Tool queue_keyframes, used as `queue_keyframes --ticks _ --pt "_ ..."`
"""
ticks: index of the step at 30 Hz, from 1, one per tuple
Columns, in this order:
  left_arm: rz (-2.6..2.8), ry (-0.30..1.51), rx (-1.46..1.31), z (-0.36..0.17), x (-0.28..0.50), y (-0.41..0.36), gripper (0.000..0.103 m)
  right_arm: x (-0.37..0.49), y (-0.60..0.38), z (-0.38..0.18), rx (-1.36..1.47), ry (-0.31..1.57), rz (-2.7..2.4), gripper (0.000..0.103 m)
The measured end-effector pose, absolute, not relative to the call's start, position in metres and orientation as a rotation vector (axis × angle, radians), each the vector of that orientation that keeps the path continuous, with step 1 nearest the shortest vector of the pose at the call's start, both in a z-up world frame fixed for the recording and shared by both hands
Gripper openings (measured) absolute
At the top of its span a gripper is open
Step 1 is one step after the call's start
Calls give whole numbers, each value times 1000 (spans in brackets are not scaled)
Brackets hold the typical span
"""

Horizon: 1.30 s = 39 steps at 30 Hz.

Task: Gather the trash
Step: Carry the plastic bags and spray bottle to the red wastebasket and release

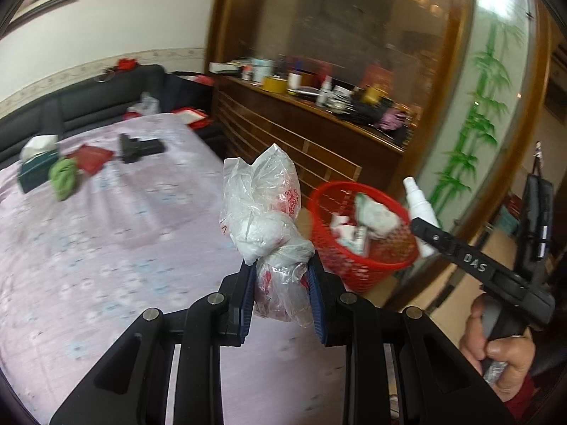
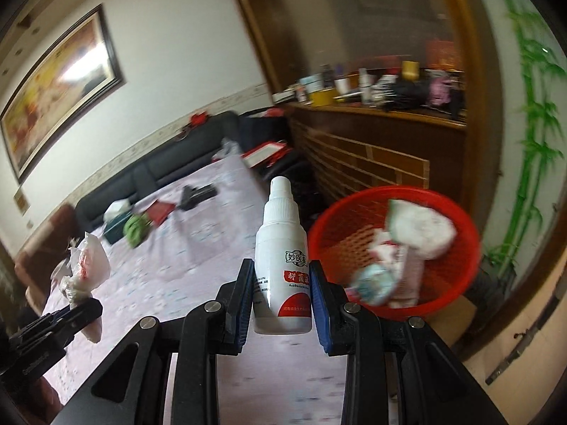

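A living room with a dark sofa (image 1: pixel 106 95) along the wall, a framed painting (image 2: pixel 60 81) above it and a cluttered wooden sideboard (image 1: pixel 319 106): in the middle stands a table under a pale pink cloth (image 1: pixel 106 233), and off its far corner a red mesh basket (image 1: pixel 358 265) already holds crumpled paper and wrappers.

The left gripper (image 1: pixel 281 283) is clamped on a knotted clear plastic bag (image 1: pixel 264 205), its blue pads pinching the twisted neck just below the knot, so the stuffed white bundle stands up above the fingers, over the table and just short of the basket. The right gripper (image 2: pixel 282 292) is closed on a white spray bottle (image 2: pixel 281 262) with a red label, held upright by the lower body, beside the basket's rim.

The bag looks light and soft; it should crush rather than slip, and the neck seems the surest hold, though thin film may cling to the pads on release. The bottle looks rigid, smooth and probably light. Its round wall could twist between flat pads, so a squeeze across the label, as here, appears sound.

A tissue box (image 1: pixel 35 163), green cloth (image 1: pixel 63 177) and red booklet (image 1: pixel 93 157) lie at the table's far end.
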State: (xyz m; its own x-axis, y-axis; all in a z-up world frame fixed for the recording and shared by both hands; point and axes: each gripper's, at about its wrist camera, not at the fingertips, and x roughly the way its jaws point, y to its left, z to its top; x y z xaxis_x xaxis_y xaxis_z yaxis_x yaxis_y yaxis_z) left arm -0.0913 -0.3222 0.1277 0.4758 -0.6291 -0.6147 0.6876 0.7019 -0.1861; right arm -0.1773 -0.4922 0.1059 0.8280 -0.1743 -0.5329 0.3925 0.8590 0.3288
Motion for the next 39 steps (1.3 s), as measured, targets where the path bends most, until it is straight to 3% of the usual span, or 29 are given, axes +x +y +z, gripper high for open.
queue_keyframes --ticks 15,37,38,39 --pt "-960 759 137 128 -89 -435 26 -213 -582 95 565 515 -424 33" --pt "-989 858 134 80 -45 -503 26 -175 -631 86 597 519 -417 33" --pt "-992 864 131 77 -43 -505 28 -173 -632 84 599 523 -419 33" --pt "-989 873 130 74 -42 -506 38 -171 -634 82 602 528 -421 33"
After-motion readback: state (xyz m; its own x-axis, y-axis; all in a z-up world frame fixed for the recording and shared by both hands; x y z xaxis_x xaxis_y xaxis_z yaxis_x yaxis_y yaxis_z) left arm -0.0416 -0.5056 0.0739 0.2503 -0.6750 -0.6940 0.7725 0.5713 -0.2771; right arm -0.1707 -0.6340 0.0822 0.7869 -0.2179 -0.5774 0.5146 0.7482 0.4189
